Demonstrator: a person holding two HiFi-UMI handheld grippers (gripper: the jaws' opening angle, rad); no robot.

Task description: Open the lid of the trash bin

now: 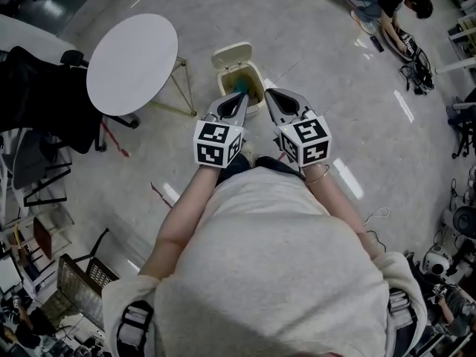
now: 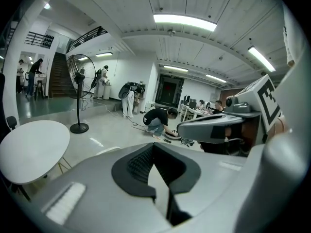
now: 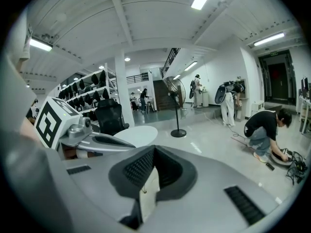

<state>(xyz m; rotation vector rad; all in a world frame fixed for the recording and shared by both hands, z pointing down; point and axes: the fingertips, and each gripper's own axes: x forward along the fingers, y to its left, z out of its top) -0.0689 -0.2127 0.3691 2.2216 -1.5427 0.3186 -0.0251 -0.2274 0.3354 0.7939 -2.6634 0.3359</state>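
The left gripper (image 2: 153, 148) fills the near foreground, grey and broad, its dark ribbed pads (image 2: 138, 164) meeting at the far tip with only a thin pale wedge showing between them. Over on the right, the right gripper (image 2: 184, 128) pokes in level, its marker cube (image 2: 266, 100) behind it, and a round white table (image 2: 31, 149) sits at the left. Far across the pale floor (image 2: 107, 130) stands a fan (image 2: 79, 96), and a person (image 2: 158, 119) crouches low near the middle.

Round white table (image 1: 132, 64) near; standing fan (image 3: 171, 88), crouching person (image 3: 265, 130) farther off.
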